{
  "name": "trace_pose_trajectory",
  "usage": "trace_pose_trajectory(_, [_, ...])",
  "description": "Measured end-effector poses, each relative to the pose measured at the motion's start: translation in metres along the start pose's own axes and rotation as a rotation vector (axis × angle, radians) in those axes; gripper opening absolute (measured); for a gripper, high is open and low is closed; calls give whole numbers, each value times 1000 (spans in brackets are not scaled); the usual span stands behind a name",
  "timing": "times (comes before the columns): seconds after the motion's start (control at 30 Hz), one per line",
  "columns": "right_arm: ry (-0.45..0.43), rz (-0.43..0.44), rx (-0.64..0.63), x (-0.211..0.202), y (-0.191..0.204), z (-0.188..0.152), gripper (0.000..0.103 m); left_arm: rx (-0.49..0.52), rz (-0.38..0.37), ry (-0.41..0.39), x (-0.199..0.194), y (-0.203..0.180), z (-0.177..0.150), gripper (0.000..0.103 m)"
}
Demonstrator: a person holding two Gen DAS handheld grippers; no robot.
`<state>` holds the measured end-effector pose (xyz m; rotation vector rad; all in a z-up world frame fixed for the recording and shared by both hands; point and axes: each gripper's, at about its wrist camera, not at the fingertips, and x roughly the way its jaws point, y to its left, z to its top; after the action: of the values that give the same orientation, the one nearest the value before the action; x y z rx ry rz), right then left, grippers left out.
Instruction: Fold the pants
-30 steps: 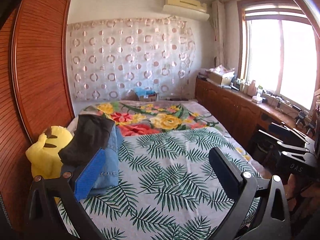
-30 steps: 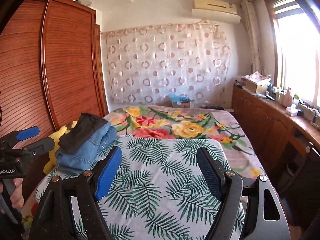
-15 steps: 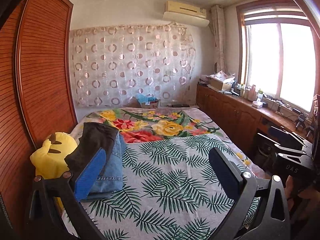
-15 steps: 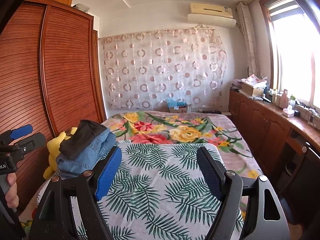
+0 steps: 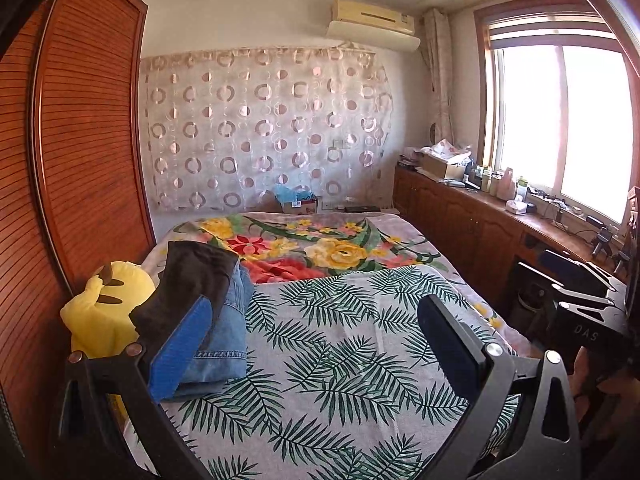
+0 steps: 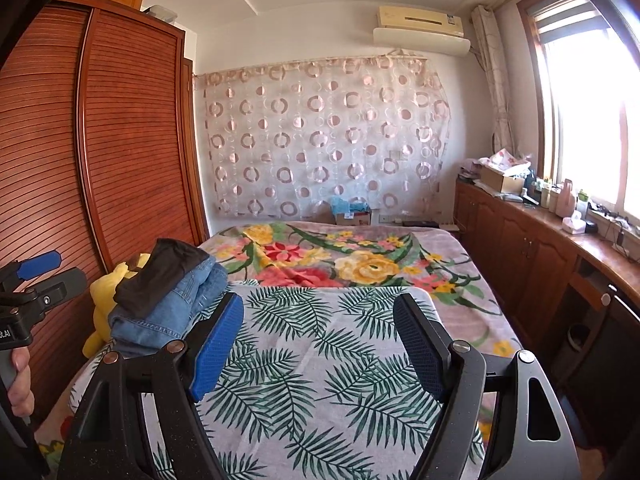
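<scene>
Neatly folded pants [image 5: 218, 320] stacked, both tools spread, empty

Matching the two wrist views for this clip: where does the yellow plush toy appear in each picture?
Left wrist view: the yellow plush toy sits at the left edge, between the wooden wardrobe and the stacked folded pants.
Right wrist view: the toy is at lower left, mostly hidden behind the same stack.
Shared landmark: the air conditioner above the circle-patterned curtain.
</scene>
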<state>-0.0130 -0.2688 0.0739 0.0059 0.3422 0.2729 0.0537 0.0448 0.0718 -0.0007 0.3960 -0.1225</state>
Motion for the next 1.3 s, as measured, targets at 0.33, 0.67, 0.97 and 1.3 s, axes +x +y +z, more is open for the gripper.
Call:
trace_pose_trajectory(0.33, [-1, -2, -4, 1, -1, 0, 79, -1, 0, -1, -1, 1, 0, 103])
trace_pose_trajectory(0.67, [-3, -4, -7, 0, -1, -1, 79, 0, 1, 0, 0, 1, 0, 103])
trace_pose_trajectory(0.97, [-2, -4, -8, -1, -1, -1, 79, 0, 1, -1, -1, 1, 0, 103])
trace_pose_trajectory(1.3, [-1, -3, -9, -1, -2, -1, 79, 0, 2, -1, -1, 1, 0, 103])
